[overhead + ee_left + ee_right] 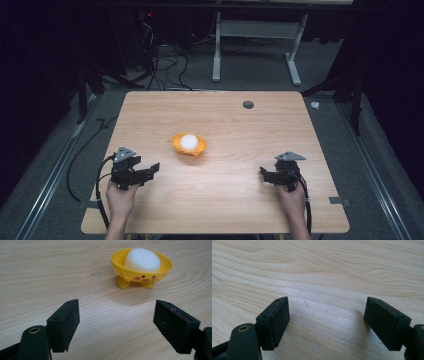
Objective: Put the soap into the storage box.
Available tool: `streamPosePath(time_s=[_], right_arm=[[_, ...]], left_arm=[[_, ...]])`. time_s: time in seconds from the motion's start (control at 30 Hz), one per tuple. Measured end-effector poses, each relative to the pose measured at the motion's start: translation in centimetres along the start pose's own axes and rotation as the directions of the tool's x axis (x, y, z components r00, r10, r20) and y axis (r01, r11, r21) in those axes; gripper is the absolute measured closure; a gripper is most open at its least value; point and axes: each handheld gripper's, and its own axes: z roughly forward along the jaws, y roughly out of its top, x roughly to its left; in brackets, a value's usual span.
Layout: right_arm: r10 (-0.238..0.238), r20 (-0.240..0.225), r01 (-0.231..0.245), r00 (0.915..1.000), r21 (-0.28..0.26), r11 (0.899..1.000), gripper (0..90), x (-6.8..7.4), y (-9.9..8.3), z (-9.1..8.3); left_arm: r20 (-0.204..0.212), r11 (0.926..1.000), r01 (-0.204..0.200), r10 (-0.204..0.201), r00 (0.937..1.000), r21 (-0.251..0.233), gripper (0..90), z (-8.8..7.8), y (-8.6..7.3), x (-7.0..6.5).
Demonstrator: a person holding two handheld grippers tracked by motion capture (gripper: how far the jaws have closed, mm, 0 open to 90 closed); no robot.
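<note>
So both tools are parked near the person's edge of the table (150,107), one in each hand. The left gripper (116,322) has its jaws spread wide with nothing between them, just bare wood grain. Same story for the right gripper (325,320): wide apart, empty, looking down at plain tabletop.

Moving outward from the left one, its own camera is aimed pretty much straight at the yellow bowl (141,268), which stands a bit ahead and slightly off to the right of the gap between the jaws. It's a cute little thing on stubby feet with a face printed on the side, and a white ball (142,260) sits inside it, poking above the rim. From the high view the bowl (189,145) is around the middle of the table, up and to the right of the left gripper (134,169) and well apart from the right gripper (281,175), which hangs way over on the other side.

Progress-wise, I'd say basically nothing's done yet. Bowl's upright, ball's in it, neither tool is touching anything. My guess is the left one is lined up for the approach since it's the closer one and already pointed that way, so the whole reach-and-grab is left to do.
</note>
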Motion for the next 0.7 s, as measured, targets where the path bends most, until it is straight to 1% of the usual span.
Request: streamPosePath(time_s=[0.13, 0.27, 0.33, 0.7], right_arm=[[0.001, 0.0, -0.001, 1.0, 0.001, 1.0, 21.4, 0.0, 0.0, 0.0], [-0.001, 0.0, 0.001, 1.0, 0.0, 1.0, 21.4, 0.0, 0.0, 0.0], [0.001, 0.0, -0.001, 1.0, 0.0, 1.0, 21.4, 0.0, 0.0, 0.0], [0.001, 0.0, -0.001, 1.0, 0.001, 1.0, 21.4, 0.0, 0.0, 0.0]], left_arm=[[-0.002, 0.9999, 0.013, -0.013, 0.9999, 0.0, 21.8, 0.1, -0.3, 0.2], [-0.008, 0.9999, 0.014, -0.014, 0.9999, 0.01, 21.8, 0.2, -0.6, 0.4], [-0.007, 0.9997, 0.023, -0.023, 0.9997, 0.012, 21.8, 0.4, -0.7, 0.5], [-0.021, 0.9992, 0.03, -0.029, 0.9993, 0.026, 21.9, 0.7, -1.1, 0.9]])
